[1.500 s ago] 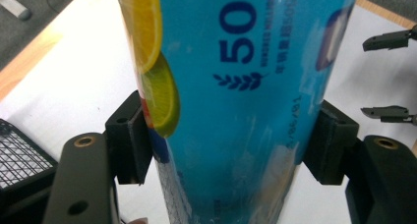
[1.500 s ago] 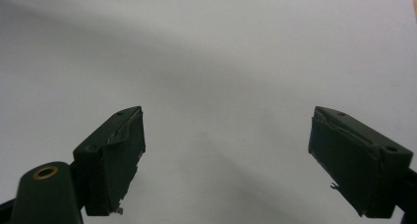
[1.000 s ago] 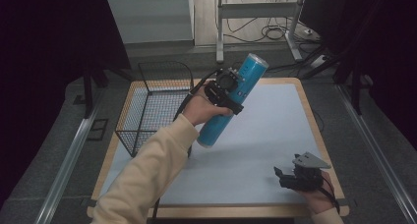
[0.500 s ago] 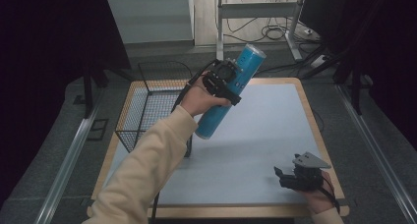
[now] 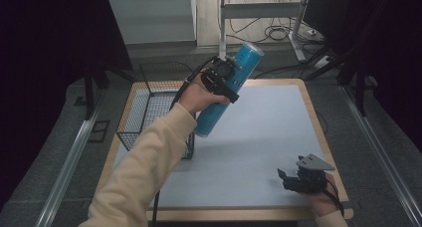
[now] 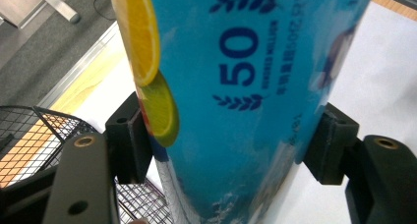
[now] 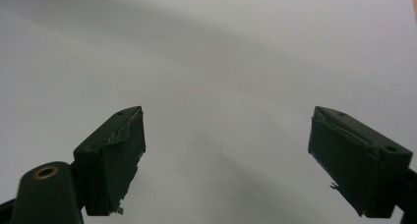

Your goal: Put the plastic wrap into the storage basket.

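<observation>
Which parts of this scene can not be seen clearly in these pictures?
- Tall blue cylindrical can: in the left gripper view its top and bottom are cut off by the picture edges; the small print beside the "50" is too small to read.
- Black wire basket: in the high view the cream sleeve hides its near right corner.
- Left gripper: its pads are partly behind the can.

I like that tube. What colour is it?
The tube is blue with orange and lime slices, clearest in the left gripper view.

Glossy blue can (image 5: 226,90), black wire basket (image 5: 149,112)
</observation>
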Action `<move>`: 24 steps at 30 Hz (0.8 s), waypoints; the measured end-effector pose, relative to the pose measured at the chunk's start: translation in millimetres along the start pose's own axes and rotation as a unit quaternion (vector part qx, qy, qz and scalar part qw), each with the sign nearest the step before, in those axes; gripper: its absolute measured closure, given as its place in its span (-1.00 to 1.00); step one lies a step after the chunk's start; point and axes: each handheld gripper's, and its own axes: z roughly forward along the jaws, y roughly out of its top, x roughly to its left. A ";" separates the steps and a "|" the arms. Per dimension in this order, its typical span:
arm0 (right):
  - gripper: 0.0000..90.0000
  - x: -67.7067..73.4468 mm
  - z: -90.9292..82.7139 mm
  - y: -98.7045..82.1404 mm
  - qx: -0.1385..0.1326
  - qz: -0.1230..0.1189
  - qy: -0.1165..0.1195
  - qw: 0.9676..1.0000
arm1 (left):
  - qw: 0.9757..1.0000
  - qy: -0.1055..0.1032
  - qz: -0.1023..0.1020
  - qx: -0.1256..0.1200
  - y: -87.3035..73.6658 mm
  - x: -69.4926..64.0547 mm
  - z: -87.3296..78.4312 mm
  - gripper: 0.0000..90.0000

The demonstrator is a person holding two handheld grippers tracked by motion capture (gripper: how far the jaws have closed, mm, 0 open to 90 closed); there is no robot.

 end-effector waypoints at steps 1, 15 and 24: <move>-0.68 -0.1 -0.1 0.0 0.000 0.000 0.000 1.000 | 1.000 -0.001 -0.001 -0.001 0.2 0.4 0.4 -0.29; -0.68 -2.1 -1.4 0.2 -0.002 0.005 -0.001 1.000 | 1.000 0.022 0.000 -0.003 9.6 14.2 -21.9 -0.29; -0.68 -0.7 -0.1 -0.1 0.000 0.002 -0.002 1.000 | 0.999 0.035 -0.011 -0.007 2.1 25.2 -36.3 -0.29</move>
